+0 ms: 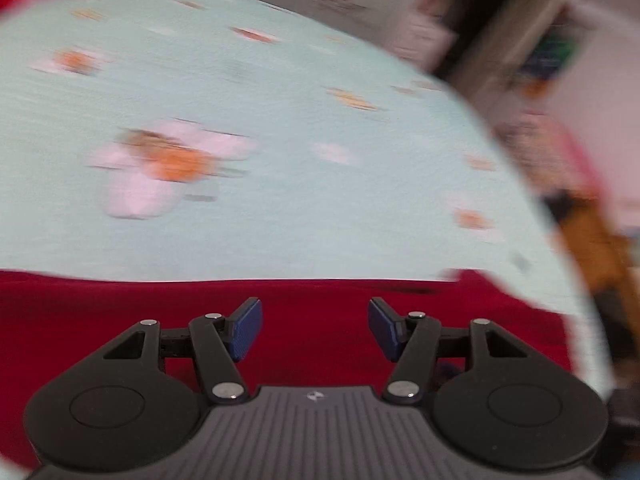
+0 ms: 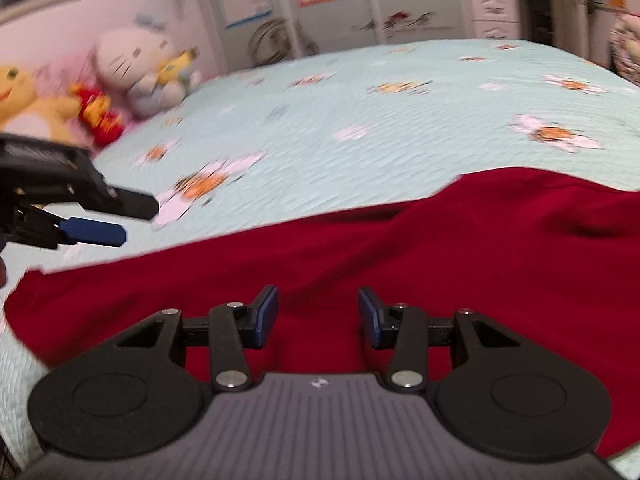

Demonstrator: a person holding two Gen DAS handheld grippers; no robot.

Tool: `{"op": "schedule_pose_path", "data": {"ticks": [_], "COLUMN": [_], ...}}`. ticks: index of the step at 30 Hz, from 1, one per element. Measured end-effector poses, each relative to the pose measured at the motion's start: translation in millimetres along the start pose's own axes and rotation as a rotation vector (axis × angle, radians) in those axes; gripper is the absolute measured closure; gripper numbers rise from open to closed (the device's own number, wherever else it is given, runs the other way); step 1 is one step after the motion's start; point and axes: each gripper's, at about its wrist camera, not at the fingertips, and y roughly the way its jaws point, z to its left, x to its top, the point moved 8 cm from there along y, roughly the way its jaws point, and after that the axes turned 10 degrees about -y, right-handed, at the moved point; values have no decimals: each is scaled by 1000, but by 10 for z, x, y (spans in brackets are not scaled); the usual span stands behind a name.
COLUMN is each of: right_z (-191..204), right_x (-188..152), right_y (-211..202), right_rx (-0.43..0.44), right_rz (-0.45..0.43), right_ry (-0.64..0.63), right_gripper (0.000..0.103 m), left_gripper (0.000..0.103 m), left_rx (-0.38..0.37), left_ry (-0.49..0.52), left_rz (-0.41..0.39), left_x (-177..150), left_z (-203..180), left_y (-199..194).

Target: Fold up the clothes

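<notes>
In the left wrist view the left gripper [image 1: 315,328] sits at the lower middle of the frame with its blue pads [image 1: 248,330] spread apart and nothing between them; it hangs over the red garment [image 1: 120,320], not pinching it. In the right wrist view the right gripper [image 2: 318,317] is likewise at the lower middle, its jaws spread a little less wide, with only red cloth showing below the gap and no fold caught in the pads. The left gripper also shows at the left edge of that view, out over the bed near the garment's left corner, clear of the cloth.

The red garment fills the bottom band of the left view and runs across the lower half of the right view, from the left edge up to the right edge. It lies on the bed [image 2: 360,120], on a pale green quilt with flower patches. Its far edge is fairly straight, while the cloth on the right side is rumpled with soft ridges. Whether one layer already lies over another cannot be told from these blurred views.

As a judgement, the work looks early or between folds: the garment is laid out, neither gripper has hold of it, and no neat, compact stack is visible. What seems left is to take an edge or corner with each gripper, carry it over, and flatten the creases.

Soft toys [image 2: 132,76] sit at the upper left of the right view, well apart from the garment.
</notes>
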Motion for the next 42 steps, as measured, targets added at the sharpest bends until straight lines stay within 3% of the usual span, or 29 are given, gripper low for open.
{"op": "schedule_pose_path", "data": {"ticks": [2, 6, 9, 15, 19, 24, 30, 35, 37, 39, 42], "right_z": [-190, -572, -748, -860, -928, -986, -986, -982, -982, -993, -997], "right_x": [-29, -107, -129, -364, -425, -504, -553, -566, -579, -583, -579], "right_y": [-77, -230, -275, -84, -57, -72, -122, -119, -118, -115, -109], "right_rx": [-30, -84, -88, -60, -18, 41, 68, 79, 83, 86, 88], "right_rz": [-34, -102, -136, -74, -105, -145, -164, -170, -171, -172, -173], "right_ry": [33, 106, 133, 140, 187, 262, 296, 310, 313, 317, 320], "right_gripper": [58, 58, 58, 58, 58, 58, 58, 58, 58, 58, 58], "left_gripper": [41, 41, 42, 42, 41, 41, 41, 32, 32, 32, 32], "left_rx": [-116, -249, -361, -411, -464, -462, -548, -670, -670, -624, -596], "left_ry": [9, 60, -19, -72, -67, -74, -92, -100, -55, -44, -82], "left_rz": [53, 123, 238, 327, 401, 495, 598, 686, 711, 701, 697], "left_x": [59, 178, 167, 261, 207, 102, 43, -115, -218, -268, -278], "left_z": [-183, -486, -607, -618, -692, -769, -1029, -1322, -1385, -1369, -1353], "left_y": [188, 619, 993, 1474, 1619, 1958, 2169, 2078, 2052, 2114, 2263]}}
